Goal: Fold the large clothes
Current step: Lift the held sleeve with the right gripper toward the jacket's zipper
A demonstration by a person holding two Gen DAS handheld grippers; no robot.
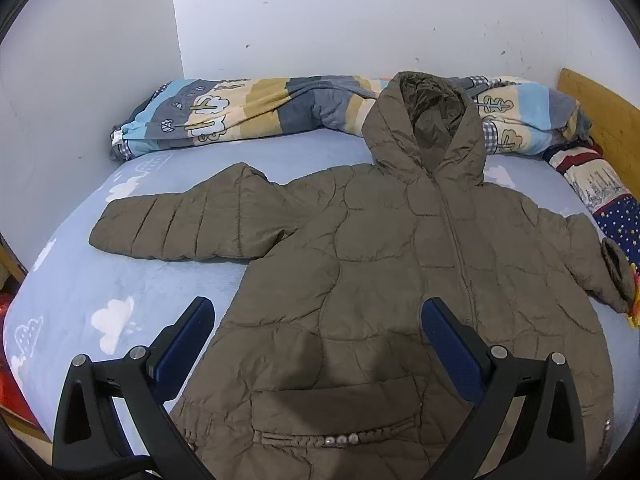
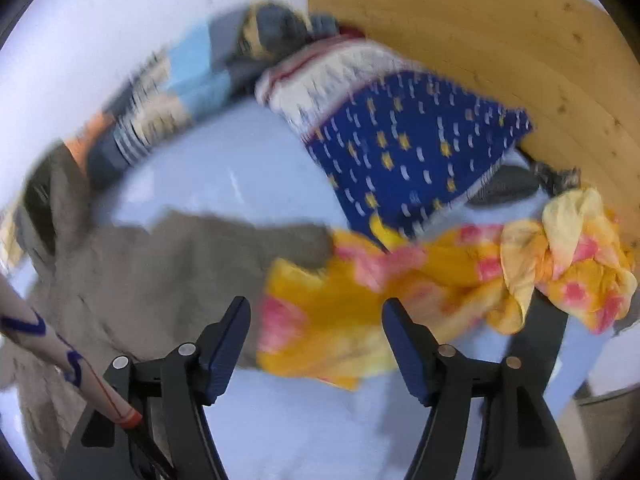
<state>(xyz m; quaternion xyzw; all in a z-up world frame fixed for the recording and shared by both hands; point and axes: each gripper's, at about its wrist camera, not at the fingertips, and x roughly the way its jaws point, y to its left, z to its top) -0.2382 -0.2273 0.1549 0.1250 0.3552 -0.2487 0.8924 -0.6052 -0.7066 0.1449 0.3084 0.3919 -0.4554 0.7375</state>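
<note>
Left wrist view: a folded quilt [image 1: 248,112] is seen along the far wall, on a blue sheet [image 1: 80,280] printed with white clouds. A brown hooded coat [image 1: 360,260] is laid flat on the sheet, front up, zip closed, hood toward the quilt, one sleeve stretched out to the left. The left gripper [image 1: 318,320] is held above the coat's lower part, jaws wide apart, nothing between them. A starred blue pillow [image 1: 624,220] lies at the right edge by the headboard [image 1: 600,120].

Right wrist view (blurred): the coat's other sleeve [image 2: 200,248] is seen at left. The right gripper [image 2: 316,320] is spread open over a yellow-pink cloth [image 2: 360,312], pads not touching it.
</note>
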